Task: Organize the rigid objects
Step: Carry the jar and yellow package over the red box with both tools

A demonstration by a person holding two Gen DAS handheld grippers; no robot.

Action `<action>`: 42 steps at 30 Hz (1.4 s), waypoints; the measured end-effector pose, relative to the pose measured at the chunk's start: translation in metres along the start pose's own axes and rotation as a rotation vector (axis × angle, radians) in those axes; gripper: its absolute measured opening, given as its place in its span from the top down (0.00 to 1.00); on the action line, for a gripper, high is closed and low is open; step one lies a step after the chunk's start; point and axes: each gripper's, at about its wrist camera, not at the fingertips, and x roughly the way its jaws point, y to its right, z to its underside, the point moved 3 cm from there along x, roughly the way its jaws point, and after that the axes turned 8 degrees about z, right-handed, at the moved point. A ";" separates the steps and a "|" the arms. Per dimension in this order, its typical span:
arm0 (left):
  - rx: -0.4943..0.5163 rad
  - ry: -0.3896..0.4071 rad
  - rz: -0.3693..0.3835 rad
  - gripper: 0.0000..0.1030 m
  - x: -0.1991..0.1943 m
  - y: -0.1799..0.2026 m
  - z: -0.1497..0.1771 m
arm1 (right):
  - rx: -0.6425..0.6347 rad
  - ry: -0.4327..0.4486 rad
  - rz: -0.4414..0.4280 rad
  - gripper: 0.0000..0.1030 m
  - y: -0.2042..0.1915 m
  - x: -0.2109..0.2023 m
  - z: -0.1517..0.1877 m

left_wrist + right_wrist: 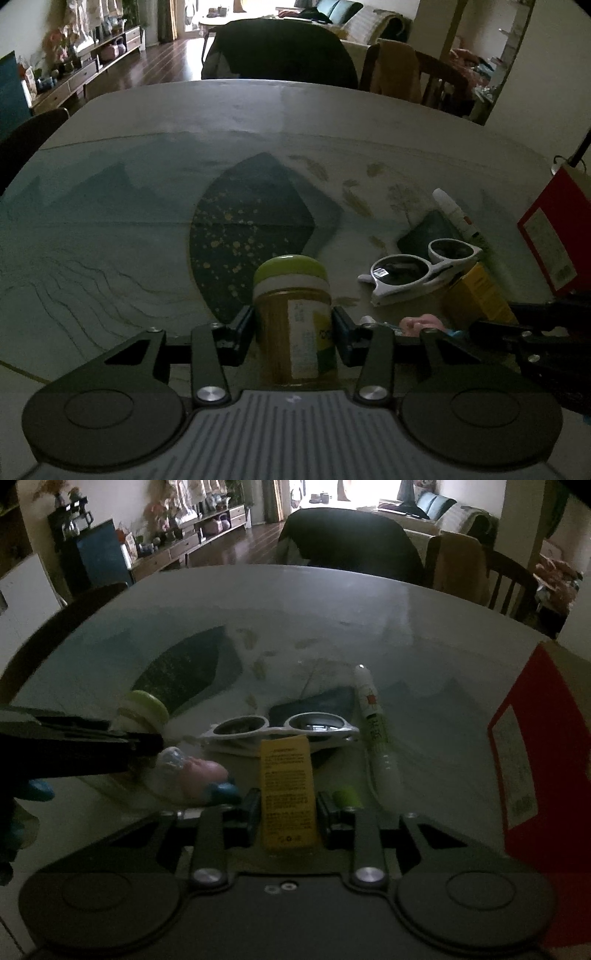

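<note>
left gripper (293, 328) clamps green-lidded jar (293, 317), bare table (110, 229) leftward | right gripper (286, 810) pinches yellow box (287, 794), red box (535, 760) crowding right | both pitched down

- My left gripper (293, 334) covers the jar's (295, 321) base; its label print is too blurred to read.
- The red box (532, 775) is cut off by the right edge.
- A pink toy (205, 775) sits half behind my left gripper's arm.
- Print on the yellow box (288, 794) is illegible.
</note>
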 end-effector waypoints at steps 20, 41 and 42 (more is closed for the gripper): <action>-0.032 -0.005 0.056 0.58 -0.061 0.029 -0.002 | 0.107 0.048 -0.019 0.71 0.020 -0.081 0.003; 0.072 0.019 0.231 0.58 -0.106 0.159 -0.023 | 0.187 0.106 0.026 0.71 0.107 -0.147 0.006; 0.082 0.020 0.235 0.58 -0.106 0.168 -0.024 | 0.190 0.108 0.029 0.71 0.112 -0.148 0.005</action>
